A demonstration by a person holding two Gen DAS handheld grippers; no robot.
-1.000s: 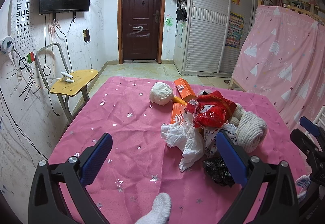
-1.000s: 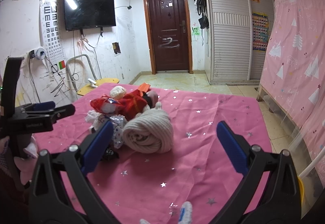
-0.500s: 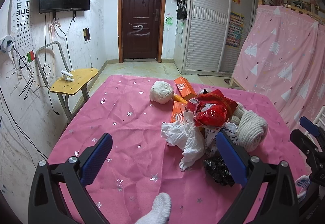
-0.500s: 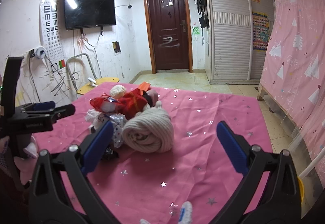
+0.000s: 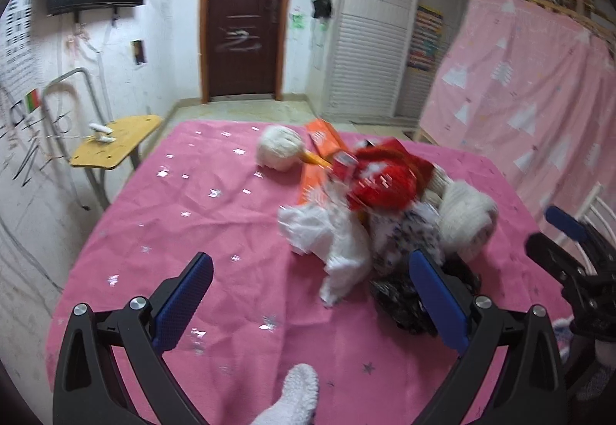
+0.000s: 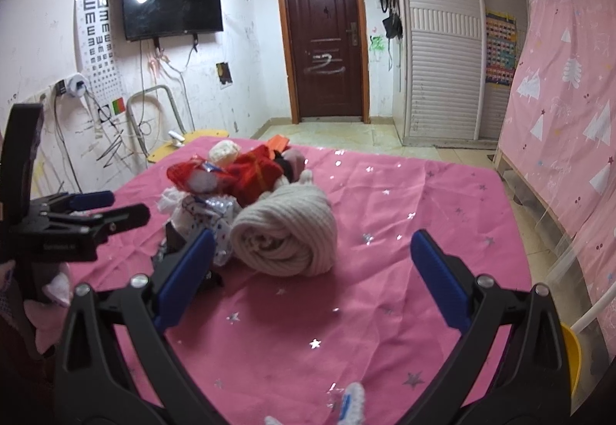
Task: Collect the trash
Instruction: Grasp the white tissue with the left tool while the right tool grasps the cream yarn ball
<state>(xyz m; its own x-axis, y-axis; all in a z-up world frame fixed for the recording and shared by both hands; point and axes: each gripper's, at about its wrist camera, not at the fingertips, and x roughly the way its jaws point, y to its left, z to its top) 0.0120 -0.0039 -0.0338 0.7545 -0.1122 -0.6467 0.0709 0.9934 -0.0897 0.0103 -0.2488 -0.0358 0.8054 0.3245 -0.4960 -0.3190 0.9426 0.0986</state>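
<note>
A pile of trash lies on the pink star-print tablecloth [image 5: 184, 217]: a crumpled white tissue [image 5: 327, 232], a red wrapper [image 5: 381, 178], a black crumpled bag [image 5: 400, 298], an orange carton [image 5: 323, 144], a white ball of paper [image 5: 279, 149] and a cream rolled knit [image 5: 466, 221], which also shows in the right wrist view [image 6: 285, 236]. My left gripper [image 5: 312, 294] is open and empty, just short of the tissue. My right gripper [image 6: 312, 271] is open and empty, near the cream roll.
A yellow side table [image 5: 115, 144] stands left of the table. A pink curtain [image 5: 531, 90] hangs on the right. A white sock [image 5: 292, 398] lies at the near edge. A dark door [image 6: 323, 51] is at the far wall.
The left gripper has moved forward and a little toward the pile. The right gripper has barely moved.
</note>
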